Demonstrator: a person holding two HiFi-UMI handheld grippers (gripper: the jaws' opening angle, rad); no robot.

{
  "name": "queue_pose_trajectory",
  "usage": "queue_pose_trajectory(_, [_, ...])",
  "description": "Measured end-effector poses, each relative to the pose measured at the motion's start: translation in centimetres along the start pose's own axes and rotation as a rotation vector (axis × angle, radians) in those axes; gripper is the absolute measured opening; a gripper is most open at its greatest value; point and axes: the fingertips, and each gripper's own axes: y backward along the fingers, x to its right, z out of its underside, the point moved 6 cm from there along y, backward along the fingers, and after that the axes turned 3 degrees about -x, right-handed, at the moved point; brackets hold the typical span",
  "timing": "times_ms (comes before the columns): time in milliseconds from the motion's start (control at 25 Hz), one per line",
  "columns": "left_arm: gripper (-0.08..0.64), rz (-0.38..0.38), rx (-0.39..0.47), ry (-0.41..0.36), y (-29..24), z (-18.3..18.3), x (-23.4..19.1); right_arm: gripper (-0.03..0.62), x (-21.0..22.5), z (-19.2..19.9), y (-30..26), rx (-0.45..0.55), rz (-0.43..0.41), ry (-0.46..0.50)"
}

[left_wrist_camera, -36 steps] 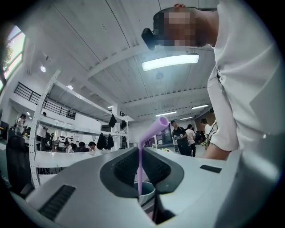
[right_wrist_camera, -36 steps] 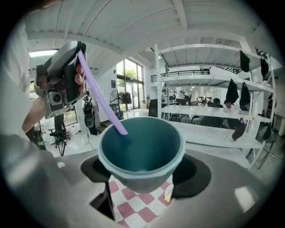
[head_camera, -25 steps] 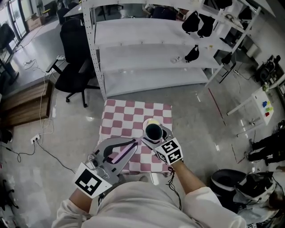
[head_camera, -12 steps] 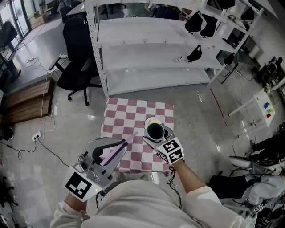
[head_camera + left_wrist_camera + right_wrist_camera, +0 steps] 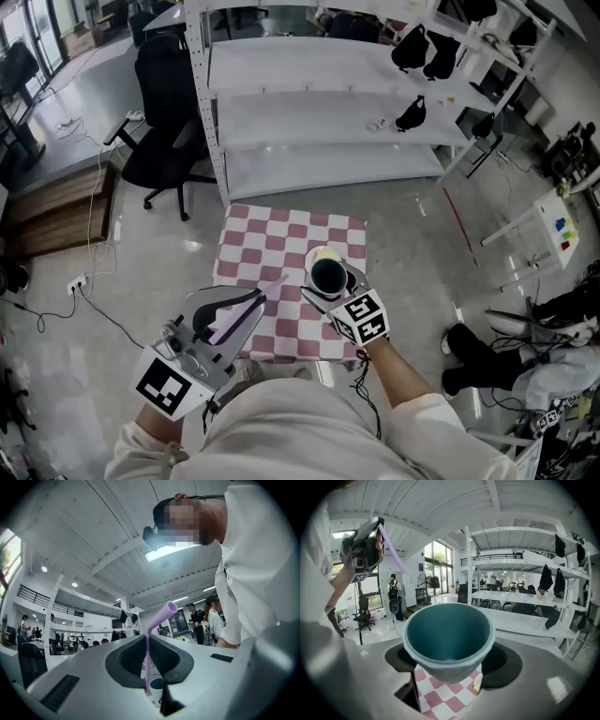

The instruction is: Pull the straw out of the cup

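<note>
Lilac straw (image 5: 275,286) pinched in left gripper (image 5: 256,298), long axis slanting toward cup (image 5: 327,275)

Lilac bendy straw (image 5: 159,618), fully clear of cup (image 5: 449,639), pinched by left gripper (image 5: 148,641), bent tip free, teal cup empty, upright, gripped by right gripper (image 5: 450,660).

- A white metal shelving unit (image 5: 319,103) is standing beyond the left tongs (image 5: 255,302) and the right tongs (image 5: 328,281), with black bags (image 5: 412,47) hanging at its upper right
- A pink-and-white checked cloth (image 5: 272,246) is covering the small table under both tongs
- A glossy grey floor (image 5: 159,253) is spreading all around
- A black office chair (image 5: 161,122) is sitting beyond and left of the left tongs, with a wooden platform (image 5: 56,211) lying further left
- A white cable (image 5: 94,225) is trailing to a socket strip (image 5: 75,289) on the floor, left of the left tongs
- A ceiling light (image 5: 164,552) is glowing overhead and tall windows (image 5: 440,564) are letting in daylight
</note>
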Motion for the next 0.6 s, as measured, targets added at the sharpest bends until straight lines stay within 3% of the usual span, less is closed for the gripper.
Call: queue_pose_trajectory(600, [0.026,-0.004,0.001,0.007,0.02,0.09,0.34,0.382,-0.29,-0.41,1.04,0.013,-0.002,0.020])
